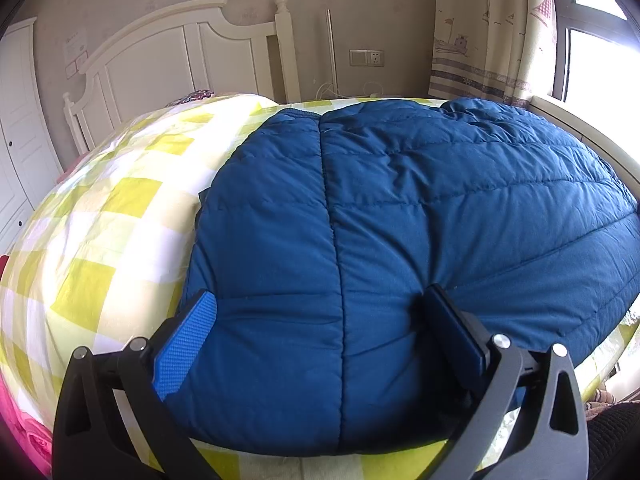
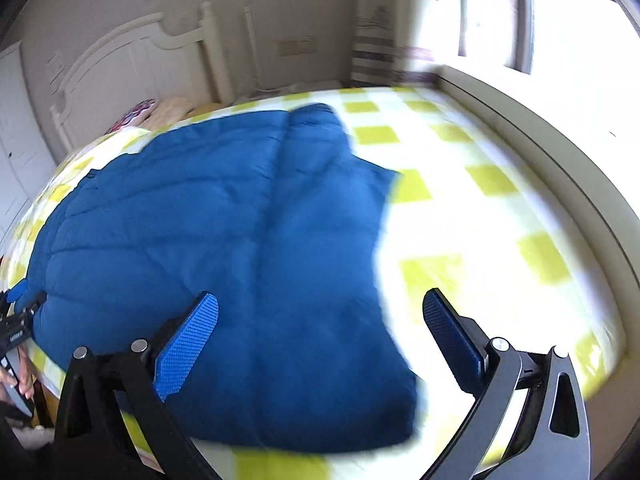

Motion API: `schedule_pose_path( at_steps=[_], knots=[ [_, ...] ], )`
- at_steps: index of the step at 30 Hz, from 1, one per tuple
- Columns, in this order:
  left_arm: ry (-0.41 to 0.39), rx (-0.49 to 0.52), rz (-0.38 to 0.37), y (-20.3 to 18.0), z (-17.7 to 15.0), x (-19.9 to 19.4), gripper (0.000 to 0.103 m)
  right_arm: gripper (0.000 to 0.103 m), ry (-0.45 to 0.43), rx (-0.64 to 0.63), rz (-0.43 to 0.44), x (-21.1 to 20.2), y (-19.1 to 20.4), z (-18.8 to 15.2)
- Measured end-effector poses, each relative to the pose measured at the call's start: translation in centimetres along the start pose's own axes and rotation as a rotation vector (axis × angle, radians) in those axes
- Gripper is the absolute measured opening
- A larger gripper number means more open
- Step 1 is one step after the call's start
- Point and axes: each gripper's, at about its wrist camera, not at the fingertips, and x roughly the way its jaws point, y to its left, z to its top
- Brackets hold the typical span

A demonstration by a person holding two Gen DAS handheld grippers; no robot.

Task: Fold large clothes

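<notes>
Spread across a bed, a blue quilted jacket (image 1: pixel 400 220) lies flat on a yellow-and-white checked sheet (image 1: pixel 100 240), its near hem close to the edge of the mattress. A stitched centre seam runs away from the camera, and rows of padding stitches cross the fabric. By its look the jacket is puffy, soft and light, likely to slump and slide on itself when lifted, so the firmest hold would probably be a pinch at the hem or a side edge, where the layers are thinnest.

Hovering at the hem, the left gripper (image 1: pixel 320 320) has its blue-padded fingers wide apart, one on either side of the seam, holding nothing. The right gripper (image 2: pixel 320 320), seen in a motion-blurred view, is likewise spread and empty, straddling the jacket's right-hand edge, with one finger over blue fabric and the other over bare sheet.

Beyond the jacket stands a white headboard (image 1: pixel 180 52) against a pale wall with a socket plate (image 1: pixel 366 57). A curtain (image 1: pixel 492 28) printed with boats hangs beside a bright window (image 1: pixel 596 64), and white cupboard doors (image 1: pixel 20 140) stand at the far left.
</notes>
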Motion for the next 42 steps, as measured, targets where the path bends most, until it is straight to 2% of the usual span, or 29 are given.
schedule_pose_path(
  at_steps=[2, 5, 7, 12, 17, 21, 26, 27, 28, 29, 30, 31, 33, 37, 40, 42],
  knots=[
    [0.001, 0.000, 0.002, 0.0, 0.0, 0.0, 0.101, 0.098, -0.002, 0.088, 0.025, -1.4, -3.1, -1.7],
    [0.003, 0.002, 0.007, -0.1, 0.2, 0.0, 0.101, 0.098, -0.016, 0.271, 0.225, -2.9, -6.5, -4.7],
    [0.007, 0.004, 0.010, -0.1, 0.3, 0.1, 0.101, 0.099, 0.009, 0.359, 0.337, -2.7, -7.4, -6.5],
    [0.017, 0.007, 0.014, -0.2, 0.4, 0.1, 0.101, 0.094, -0.003, 0.410, 0.445, -2.5, -7.2, -7.3],
    [0.017, 0.006, 0.015, -0.2, 0.4, 0.1, 0.101, 0.094, 0.026, 0.394, 0.468, -1.2, -5.1, -6.2],
    [0.010, 0.002, 0.012, -0.1, 0.3, 0.1, 0.101, 0.096, 0.044, 0.363, 0.432, 0.9, -2.3, -4.3],
    [0.002, -0.004, 0.007, -0.2, 0.1, 0.0, 0.101, 0.099, -0.029, 0.408, 0.364, 4.0, 0.4, -1.3],
    [0.005, -0.009, 0.007, -0.2, 0.2, 0.0, 0.101, 0.088, -0.051, 0.412, 0.358, 4.3, 0.9, -1.1],
    [0.011, -0.014, 0.008, -0.2, 0.3, -0.1, 0.101, 0.071, -0.069, 0.432, 0.370, 4.4, 0.8, -1.2],
    [0.028, -0.015, 0.017, -0.3, 0.6, -0.4, 0.101, 0.062, -0.101, 0.475, 0.394, 4.3, 0.3, -1.5],
    [0.043, -0.008, 0.020, -0.7, 1.0, -0.8, 0.101, 0.048, -0.125, 0.510, 0.418, 4.2, -0.4, -1.9],
    [0.046, 0.003, -0.010, -1.2, 1.7, -1.4, 0.100, 0.040, -0.155, 0.549, 0.474, 4.1, -1.5, -2.3],
    [0.016, 0.025, -0.063, -2.6, 3.5, -2.6, 0.100, 0.036, -0.190, 0.579, 0.525, 3.4, -2.5, -2.8],
    [-0.040, 0.045, -0.097, -5.5, 10.2, -2.4, 0.101, 0.035, -0.274, 0.489, 0.524, 1.2, -1.1, -1.9],
    [-0.022, 0.106, 0.005, -8.3, 16.2, 1.9, 0.101, 0.035, -0.310, 0.426, 0.525, -0.2, 0.0, -1.2],
    [0.046, 0.121, 0.057, -9.7, 19.3, 6.8, 0.101, 0.035, -0.320, 0.394, 0.522, -1.0, 0.6, -0.9]
  ],
)
